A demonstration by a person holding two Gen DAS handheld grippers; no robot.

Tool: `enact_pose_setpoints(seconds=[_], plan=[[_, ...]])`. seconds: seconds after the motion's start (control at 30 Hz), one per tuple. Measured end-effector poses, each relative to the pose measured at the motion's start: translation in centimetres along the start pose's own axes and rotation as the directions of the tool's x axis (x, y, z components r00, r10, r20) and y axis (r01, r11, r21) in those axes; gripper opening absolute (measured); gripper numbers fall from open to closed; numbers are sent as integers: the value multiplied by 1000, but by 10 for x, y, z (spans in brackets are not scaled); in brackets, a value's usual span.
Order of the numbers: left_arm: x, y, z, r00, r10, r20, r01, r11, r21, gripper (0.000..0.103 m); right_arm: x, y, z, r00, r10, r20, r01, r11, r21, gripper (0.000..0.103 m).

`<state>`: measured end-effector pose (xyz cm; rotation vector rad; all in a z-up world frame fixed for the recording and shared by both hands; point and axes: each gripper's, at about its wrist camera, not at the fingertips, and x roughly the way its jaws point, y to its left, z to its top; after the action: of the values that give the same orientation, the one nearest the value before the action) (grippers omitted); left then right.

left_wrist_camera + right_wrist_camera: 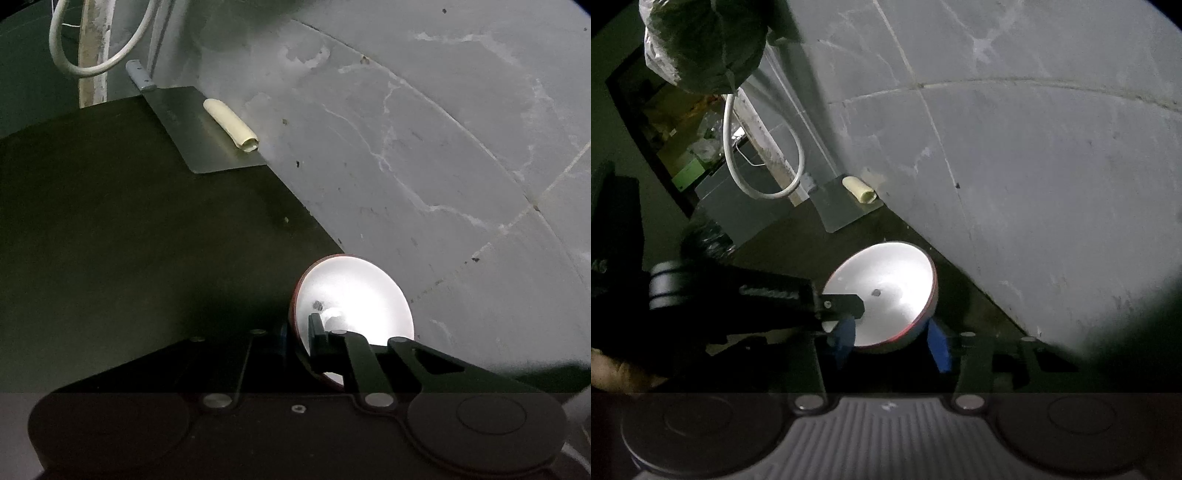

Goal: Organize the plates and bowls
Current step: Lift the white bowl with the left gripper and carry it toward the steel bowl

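A small bowl (356,288), white inside and red outside, is tipped on its side over the dark counter (129,240) close to the grey wall. My left gripper (301,338) is shut on the bowl's rim, with one black finger (317,334) lying inside the bowl and the other behind the rim. In the right wrist view the same bowl (890,288) faces up and left, and the left gripper (846,306) reaches in from the left. My right gripper (891,341) straddles the bowl's lower part, its blue pads (845,338) against it on both sides.
A flat metal blade (192,136) with a cream roll (231,123) on it rests at the counter's far edge by the stained wall (424,129). A white cable loop (92,62) hangs behind. In the right wrist view a bag (701,44) hangs top left, above a cluttered opening (676,122).
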<state>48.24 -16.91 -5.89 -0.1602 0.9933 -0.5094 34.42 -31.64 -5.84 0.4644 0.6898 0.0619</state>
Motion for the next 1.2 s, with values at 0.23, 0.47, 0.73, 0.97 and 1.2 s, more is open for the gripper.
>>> enact_pose_setpoints(seconds=[0.23,0.47,0.73,0.97,1.2], plan=[[-20,-2,-11,998,-24,57,23,1000,16,11,-11,2,-3,1000,14,-9,-14,1000,-11,40],[-60,-15,-19,984,-53,173,44,997,59,11,-39,11,-3,998,33,54,-31,998,-50,35],[-108,-36,-34,964,-63,258,40,995,95,11,-84,23,-4,991,55,123,-45,996,-83,29],[-144,-53,-49,952,-78,296,51,994,98,11,-127,33,-8,985,61,164,-45,994,-102,25],[-190,-62,-75,934,-74,350,50,996,75,11,-165,50,-16,979,90,181,-61,985,-163,24]])
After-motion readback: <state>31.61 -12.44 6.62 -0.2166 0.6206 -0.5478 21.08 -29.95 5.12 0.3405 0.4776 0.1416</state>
